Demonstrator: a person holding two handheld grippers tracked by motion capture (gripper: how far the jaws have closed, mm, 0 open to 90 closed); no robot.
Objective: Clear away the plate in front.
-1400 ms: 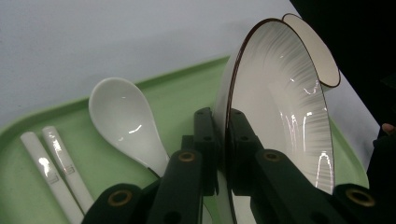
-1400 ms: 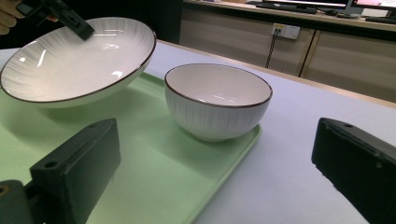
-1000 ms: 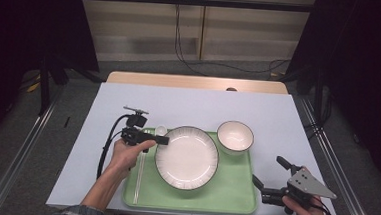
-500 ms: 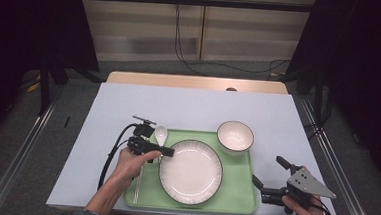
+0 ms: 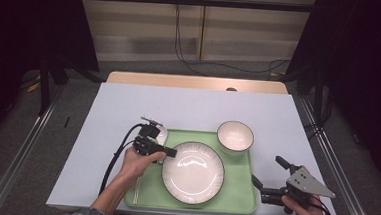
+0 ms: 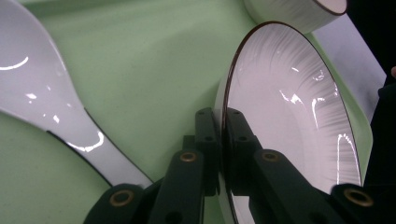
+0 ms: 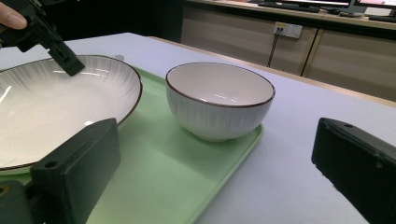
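Observation:
A white ribbed plate (image 5: 193, 172) with a dark rim lies on the green tray (image 5: 238, 195). My left gripper (image 5: 168, 152) is shut on the plate's left rim. In the left gripper view the jaws pinch that rim (image 6: 223, 140) from both sides. A white ceramic spoon (image 5: 160, 133) lies just beyond the left gripper, and its bowl and handle (image 6: 51, 107) rest on the tray (image 6: 140, 56). A white bowl (image 5: 235, 137) stands at the tray's far right corner. My right gripper (image 5: 269, 175) is held open beside the tray's right edge, facing the bowl (image 7: 219, 100).
Thin pale sticks (image 5: 137, 187) lie along the tray's left side under the left hand. The tray sits near the front edge of a light table (image 5: 193, 105). The left gripper's cable (image 5: 118, 155) loops over the table to the left.
The left gripper has moved right and toward the near edge. The plate has slid the same way on the tray. The right gripper has stayed in place.

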